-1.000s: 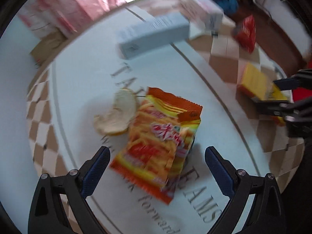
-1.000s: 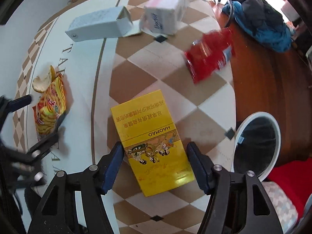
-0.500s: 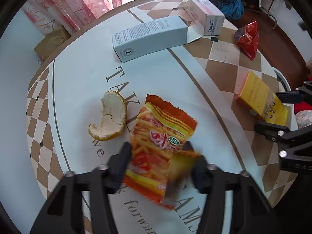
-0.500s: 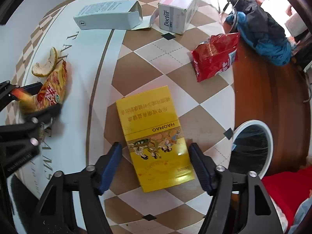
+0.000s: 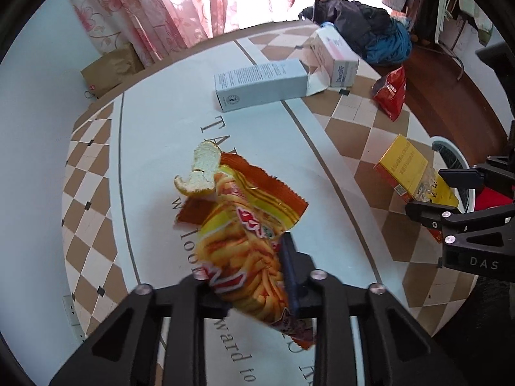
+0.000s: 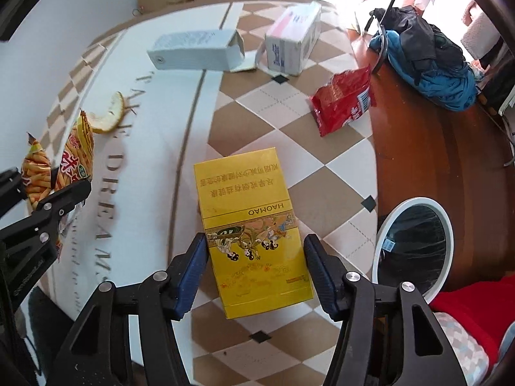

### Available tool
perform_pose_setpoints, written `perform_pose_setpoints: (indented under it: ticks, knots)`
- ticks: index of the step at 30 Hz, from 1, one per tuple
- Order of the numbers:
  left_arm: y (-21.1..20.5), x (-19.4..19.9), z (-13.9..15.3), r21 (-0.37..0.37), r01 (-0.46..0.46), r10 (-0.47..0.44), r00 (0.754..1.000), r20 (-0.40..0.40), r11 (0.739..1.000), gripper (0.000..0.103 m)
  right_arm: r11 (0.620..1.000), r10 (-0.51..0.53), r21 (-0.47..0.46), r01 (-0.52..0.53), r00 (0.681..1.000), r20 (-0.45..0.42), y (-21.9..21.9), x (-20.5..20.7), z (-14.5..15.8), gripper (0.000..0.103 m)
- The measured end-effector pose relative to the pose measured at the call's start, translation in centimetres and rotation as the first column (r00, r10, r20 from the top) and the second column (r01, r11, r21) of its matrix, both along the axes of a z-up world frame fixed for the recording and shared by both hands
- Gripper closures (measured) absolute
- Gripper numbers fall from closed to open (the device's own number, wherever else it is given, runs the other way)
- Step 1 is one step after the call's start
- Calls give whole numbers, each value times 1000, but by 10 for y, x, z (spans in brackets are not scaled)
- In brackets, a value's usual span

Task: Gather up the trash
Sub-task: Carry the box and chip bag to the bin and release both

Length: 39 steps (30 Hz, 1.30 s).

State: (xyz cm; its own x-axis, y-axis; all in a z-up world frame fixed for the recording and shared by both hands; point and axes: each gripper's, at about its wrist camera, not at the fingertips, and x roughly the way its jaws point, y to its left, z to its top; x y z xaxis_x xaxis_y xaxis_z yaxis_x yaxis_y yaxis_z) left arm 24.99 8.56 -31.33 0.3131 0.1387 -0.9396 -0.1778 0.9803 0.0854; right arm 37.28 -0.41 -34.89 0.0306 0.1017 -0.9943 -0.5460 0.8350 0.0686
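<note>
Counts: three boxes – yellow carton (image 6: 254, 231), grey-blue box (image 6: 196, 50), white-pink box (image 6: 294, 37); two snack bags – orange (image 5: 248, 234), red (image 6: 344, 104); one peel (image 5: 201, 173); one bin (image 6: 415, 244).

We're reading "HAOMAO" on the yellow box (image 6: 254, 234) (upside down to us), "DAS" showing on the right gripper (image 5: 450, 193), and "DREAM" running across the table (image 6: 154, 148).
</note>
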Motion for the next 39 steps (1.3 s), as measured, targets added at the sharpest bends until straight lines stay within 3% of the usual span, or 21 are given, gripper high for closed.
perform_pose_setpoints:
  ticks: [5,15,21,26,31,36,39]
  knots:
    - [6,-8,28,-8,-57,58,996,71,998,86,997,-32,65,30,999,31,-13,-5,32,41]
    - [-15,-26,93,70,-125,107,968,225,990,86,974,-132,203,104,983,128,-61,-10,104,41]
    - [-54,-19,122,67,-102,80,957,279,993,86,943,-231,281,177,958,172,-116,-8,145,41]
    - [-112,10,134,55,-23,5,950,311,998,86,911,-339,313,268,919,202,-187,0,168,41]
    - [-175,48,124,19,84,-86,948,308,996,86,887,-427,285,363,881,205,-258,12,164,41]
    - [-231,94,95,-44,170,-152,952,264,985,86,846,-521,231,481,837,164,-332,28,128,41]
    - [-259,131,68,-134,205,-175,963,204,970,86,819,-567,193,541,816,117,-367,39,97,41]
